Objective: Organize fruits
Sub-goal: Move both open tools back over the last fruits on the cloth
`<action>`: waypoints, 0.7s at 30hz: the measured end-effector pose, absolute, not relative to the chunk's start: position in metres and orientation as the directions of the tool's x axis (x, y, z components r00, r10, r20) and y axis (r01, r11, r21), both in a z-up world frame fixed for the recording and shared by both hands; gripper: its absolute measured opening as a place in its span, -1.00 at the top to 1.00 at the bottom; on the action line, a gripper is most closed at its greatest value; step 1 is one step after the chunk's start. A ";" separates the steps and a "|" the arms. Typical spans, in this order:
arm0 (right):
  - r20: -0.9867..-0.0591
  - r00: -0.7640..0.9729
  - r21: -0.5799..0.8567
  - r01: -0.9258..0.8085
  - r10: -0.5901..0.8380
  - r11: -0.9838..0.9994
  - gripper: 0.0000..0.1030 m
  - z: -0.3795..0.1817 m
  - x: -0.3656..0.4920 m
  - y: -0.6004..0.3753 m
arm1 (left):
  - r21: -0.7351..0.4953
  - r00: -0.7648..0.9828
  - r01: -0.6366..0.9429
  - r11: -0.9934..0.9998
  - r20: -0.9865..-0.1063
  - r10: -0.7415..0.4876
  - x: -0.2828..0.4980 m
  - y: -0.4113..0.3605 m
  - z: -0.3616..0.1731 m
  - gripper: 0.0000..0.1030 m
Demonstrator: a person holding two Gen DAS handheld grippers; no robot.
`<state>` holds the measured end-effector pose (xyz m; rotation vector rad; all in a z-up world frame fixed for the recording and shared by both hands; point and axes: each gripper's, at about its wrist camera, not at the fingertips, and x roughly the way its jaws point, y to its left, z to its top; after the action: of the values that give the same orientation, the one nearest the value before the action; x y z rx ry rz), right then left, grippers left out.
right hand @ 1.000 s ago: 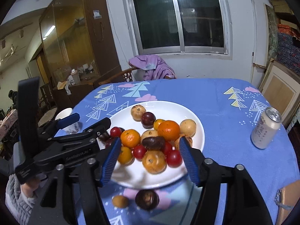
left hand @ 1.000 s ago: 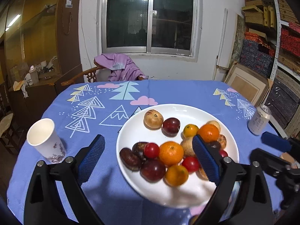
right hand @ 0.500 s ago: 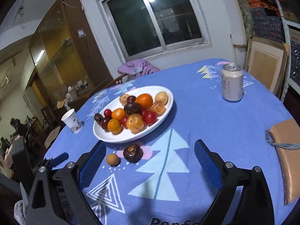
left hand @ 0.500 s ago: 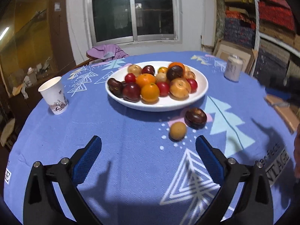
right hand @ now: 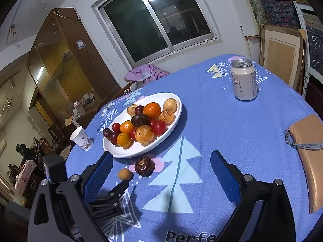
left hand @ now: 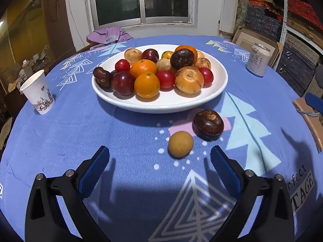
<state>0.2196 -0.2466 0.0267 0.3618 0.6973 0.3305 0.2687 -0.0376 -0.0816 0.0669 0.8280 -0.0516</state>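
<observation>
Blue-padded, spread and empty, the left gripper point(left hand: 159, 162) and right gripper point(right hand: 161, 167) are now drawn back from the white plate point(left hand: 161, 105) at frame centre; two fruits, a tan fruit point(left hand: 180, 144) and a dark fruit point(left hand: 208, 125), are left beside it, lower right, unsorted.

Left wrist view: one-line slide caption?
Open left gripper faces two loose fruits, tan fruit and dark fruit, before the piled plate.

The surface point(left hand: 80, 137) is covered in matt woven cloth. The plate point(left hand: 161, 104) is seen as glossy and smooth. The can point(right hand: 243, 80) looks metallic, the cup point(left hand: 38, 92) papery.
</observation>
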 end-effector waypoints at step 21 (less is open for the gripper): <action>-0.580 0.700 0.408 -0.193 0.417 0.892 -0.90 0.021 0.220 -0.238 | 0.078 0.695 -0.011 0.997 -0.716 0.064 0.271 0.006 -0.074 -0.92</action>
<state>0.2201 -0.2377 0.0207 0.3309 0.7208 0.3469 0.2711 0.0064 -0.0742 0.0698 0.8019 0.0414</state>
